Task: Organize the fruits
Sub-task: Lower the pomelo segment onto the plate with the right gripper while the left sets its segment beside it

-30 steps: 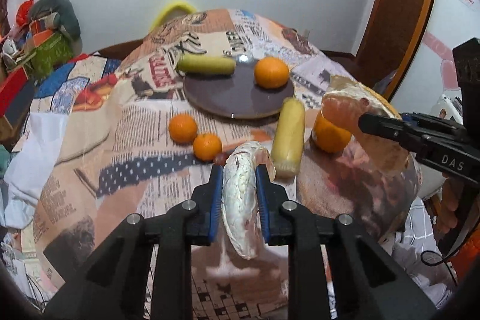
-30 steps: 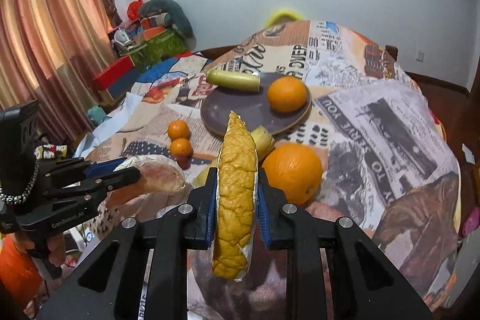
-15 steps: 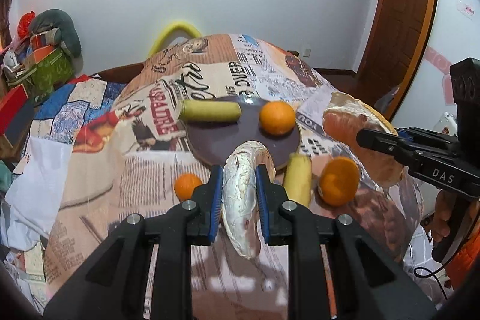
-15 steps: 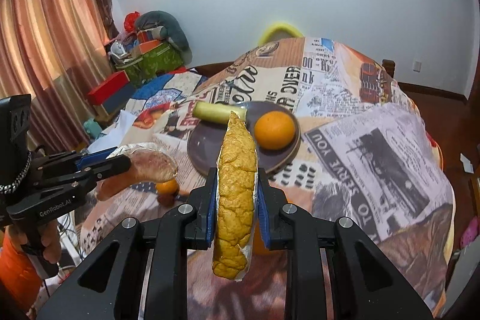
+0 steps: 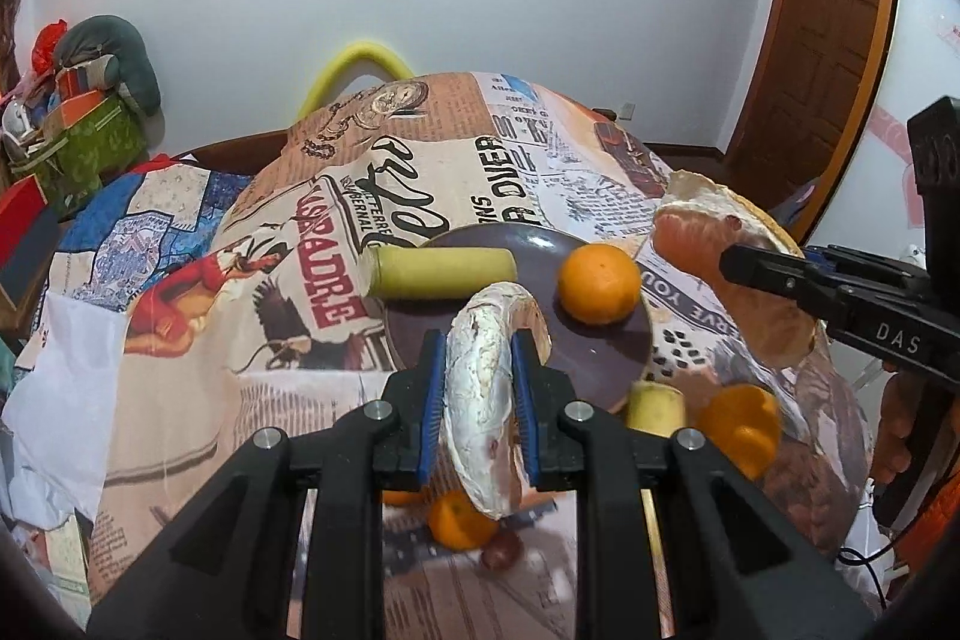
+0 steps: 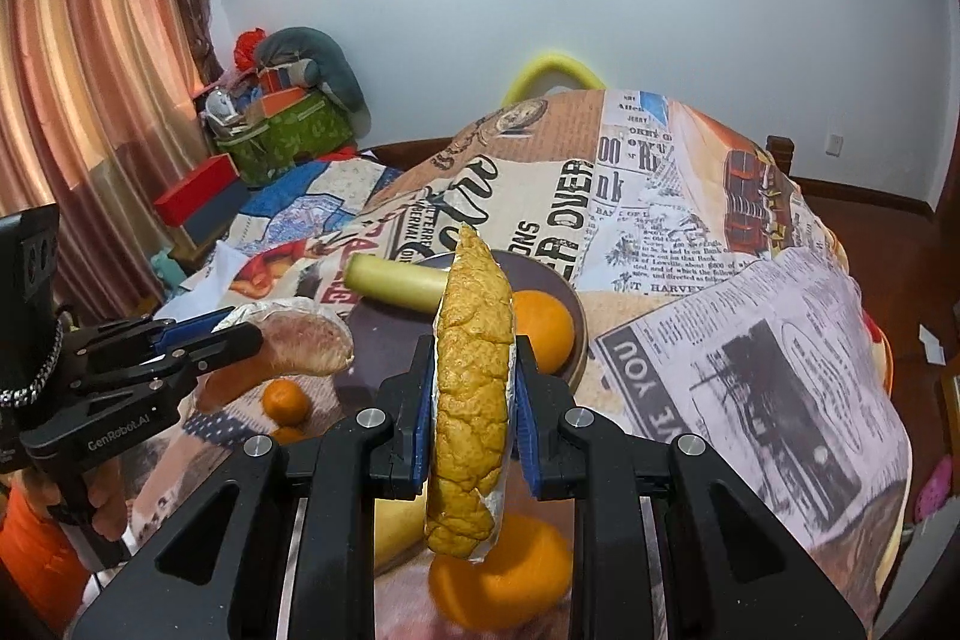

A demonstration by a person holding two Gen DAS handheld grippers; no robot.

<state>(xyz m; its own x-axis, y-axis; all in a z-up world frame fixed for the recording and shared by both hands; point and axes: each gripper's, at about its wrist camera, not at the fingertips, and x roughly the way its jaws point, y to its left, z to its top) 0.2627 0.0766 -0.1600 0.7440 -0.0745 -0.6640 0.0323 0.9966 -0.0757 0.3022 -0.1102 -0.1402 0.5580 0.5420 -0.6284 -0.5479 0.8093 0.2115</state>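
My left gripper (image 5: 478, 409) is shut on a pale pomelo wedge (image 5: 480, 394), held above the table's near edge; the wedge also shows in the right wrist view (image 6: 288, 343). My right gripper (image 6: 474, 391) is shut on a second pomelo wedge with yellow rind (image 6: 471, 394), which shows pink flesh in the left wrist view (image 5: 729, 274). Ahead lies a dark plate (image 5: 540, 334) with an orange (image 5: 599, 284) and a yellow-green banana piece (image 5: 441, 272). Small oranges (image 5: 459, 523), a larger orange (image 5: 741, 427) and another banana piece (image 5: 654, 403) lie below the grippers.
The table wears a newspaper-print cloth (image 5: 420, 172). A yellow chair back (image 5: 357, 67) stands behind it. Boxes and bags (image 5: 72, 136) pile at the left, a wooden door (image 5: 822, 40) at the right, a curtain (image 6: 90, 100) at the far left.
Both grippers have risen and tilted upward with their wedges; the plate and fruit sit lower in both views and more wall shows.
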